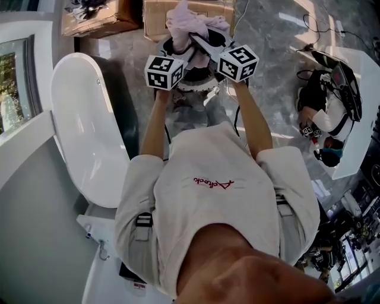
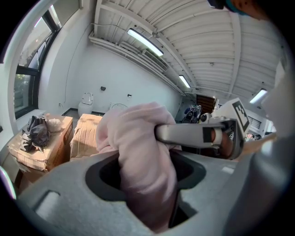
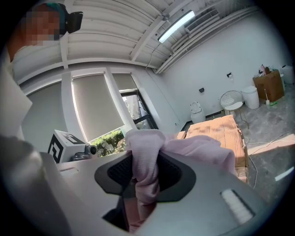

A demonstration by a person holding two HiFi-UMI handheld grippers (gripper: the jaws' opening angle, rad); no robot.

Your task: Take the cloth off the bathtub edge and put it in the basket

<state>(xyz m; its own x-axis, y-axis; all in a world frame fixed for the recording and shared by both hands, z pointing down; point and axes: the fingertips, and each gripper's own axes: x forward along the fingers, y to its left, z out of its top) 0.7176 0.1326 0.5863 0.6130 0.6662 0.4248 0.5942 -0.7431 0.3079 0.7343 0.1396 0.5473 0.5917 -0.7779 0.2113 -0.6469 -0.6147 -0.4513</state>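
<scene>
Nearby, bathtub (image 1: 83, 127) at left, boxes (image 1: 100, 21) beyond

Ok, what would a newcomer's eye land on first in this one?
The pink cloth, bunched at the top centre of the head view, is clamped by both the left gripper and the right gripper. Next comes the white bathtub along the person's left side, with a cardboard box on the floor beyond it.
</scene>
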